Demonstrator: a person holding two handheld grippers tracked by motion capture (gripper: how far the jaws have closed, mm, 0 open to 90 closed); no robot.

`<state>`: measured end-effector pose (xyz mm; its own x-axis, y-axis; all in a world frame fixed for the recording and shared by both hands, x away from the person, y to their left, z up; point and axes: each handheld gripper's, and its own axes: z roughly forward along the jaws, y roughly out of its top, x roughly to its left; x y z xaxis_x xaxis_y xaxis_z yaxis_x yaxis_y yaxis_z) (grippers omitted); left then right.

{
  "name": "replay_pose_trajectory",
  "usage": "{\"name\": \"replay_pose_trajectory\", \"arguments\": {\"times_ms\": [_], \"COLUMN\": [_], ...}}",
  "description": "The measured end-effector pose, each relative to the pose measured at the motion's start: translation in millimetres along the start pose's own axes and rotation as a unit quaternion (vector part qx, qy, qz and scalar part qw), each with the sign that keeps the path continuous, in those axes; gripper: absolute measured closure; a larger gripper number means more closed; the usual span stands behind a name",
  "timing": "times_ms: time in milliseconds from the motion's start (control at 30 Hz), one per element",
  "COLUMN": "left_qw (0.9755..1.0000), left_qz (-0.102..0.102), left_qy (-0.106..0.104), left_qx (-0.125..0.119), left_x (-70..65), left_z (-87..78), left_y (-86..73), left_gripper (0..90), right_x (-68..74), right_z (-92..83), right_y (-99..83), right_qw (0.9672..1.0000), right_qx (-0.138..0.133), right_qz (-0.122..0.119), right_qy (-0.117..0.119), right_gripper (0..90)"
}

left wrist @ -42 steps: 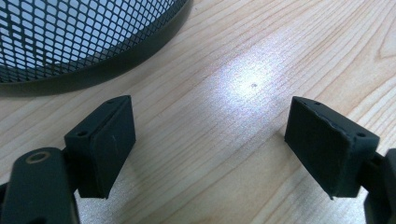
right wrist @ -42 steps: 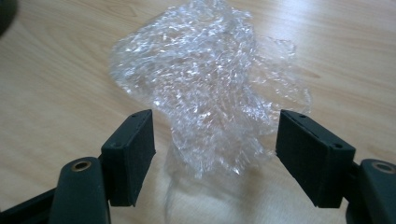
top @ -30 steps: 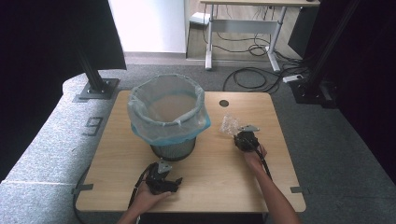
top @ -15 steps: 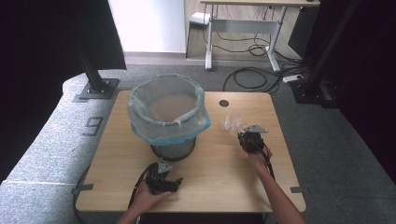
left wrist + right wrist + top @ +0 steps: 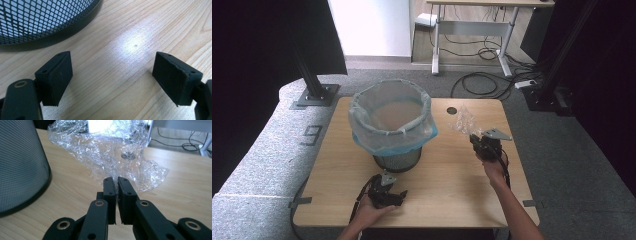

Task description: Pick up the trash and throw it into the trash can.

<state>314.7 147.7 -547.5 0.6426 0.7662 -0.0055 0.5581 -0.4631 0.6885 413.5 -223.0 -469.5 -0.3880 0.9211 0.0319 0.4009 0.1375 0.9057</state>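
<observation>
A crumpled piece of clear plastic wrap [image 5: 110,155] hangs in front of my right gripper [image 5: 116,180], whose jaws are shut on its lower edge. In the high view the plastic wrap [image 5: 463,120] is lifted off the table at the right, held by the right gripper [image 5: 474,138]. A black mesh bin [image 5: 393,125] lined with a pale blue bag stands mid-table. My left gripper [image 5: 402,193] rests near the front edge, below the bin. The left gripper [image 5: 112,72] stands open over bare wood, nothing between its jaws.
The wooden table [image 5: 447,180] has a round cable hole [image 5: 452,110] at the back. The bin's mesh wall [image 5: 20,167] stands close on the left in the right gripper view. A desk and floor cables [image 5: 482,55] lie behind the table.
The right gripper has risen and moved toward the back of the table, lifting the plastic wrap off the surface. The left gripper has stayed put.
</observation>
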Motion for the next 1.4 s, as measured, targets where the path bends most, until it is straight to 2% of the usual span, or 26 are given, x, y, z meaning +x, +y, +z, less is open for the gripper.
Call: {"name": "replay_pose_trajectory", "arguments": {"times_ms": [200, 433, 533, 567, 667, 833, 1033, 1400], "left_qw": [1.0, 1.0, 1.0, 1.0, 1.0, 1.0, 1.0, 1.0], "left_qz": [-0.002, -0.003, -0.004, -0.004, -0.003, -0.002, -0.003, -0.002], "left_qy": [-0.001, -0.001, -0.002, -0.002, -0.001, 0.0, -0.002, -0.002], "left_qx": [-0.002, -0.002, -0.003, -0.003, -0.003, -0.001, -0.001, 0.0], "left_x": [-0.3, -0.4, -0.6, -0.6, -0.5, -0.3, -0.5, -0.6], "left_z": [0.2, 0.2, 0.2, 0.2, 0.3, 0.1, 0.1, 0.6], "left_y": [0.0, 0.0, 0.0, 0.0, 0.0, 0.0, 0.2, 0.7], "left_gripper": [16.3, 16.3, 16.3, 16.3, 16.3, 16.3, 16.3, 16.3], "right_x": [1.4, 5.6, 8.2, 9.9, 16.6, 25.5, 34.8, 60.7], "right_z": [-14.3, -32.6, -37.5, -38.6, -42.1, -53.4, -64.6, -68.9], "right_y": [15.4, 36.0, 41.7, 43.0, 48.7, 71.1, 95.3, 128.9], "right_qw": [0.9994, 0.9973, 0.9964, 0.9962, 0.9961, 0.9949, 0.9939, 0.9911], "right_qx": [-0.029, -0.064, -0.074, -0.075, -0.076, -0.088, -0.102, -0.111], "right_qz": [-0.001, -0.001, 0.007, 0.011, 0.001, -0.008, -0.021, -0.041], "right_qy": [0.017, 0.036, 0.041, 0.043, 0.044, 0.05, 0.038, 0.06], "right_gripper": [84.6, 84.6, 84.6, 84.6, 84.6, 84.6, 84.6, 84.6]}}
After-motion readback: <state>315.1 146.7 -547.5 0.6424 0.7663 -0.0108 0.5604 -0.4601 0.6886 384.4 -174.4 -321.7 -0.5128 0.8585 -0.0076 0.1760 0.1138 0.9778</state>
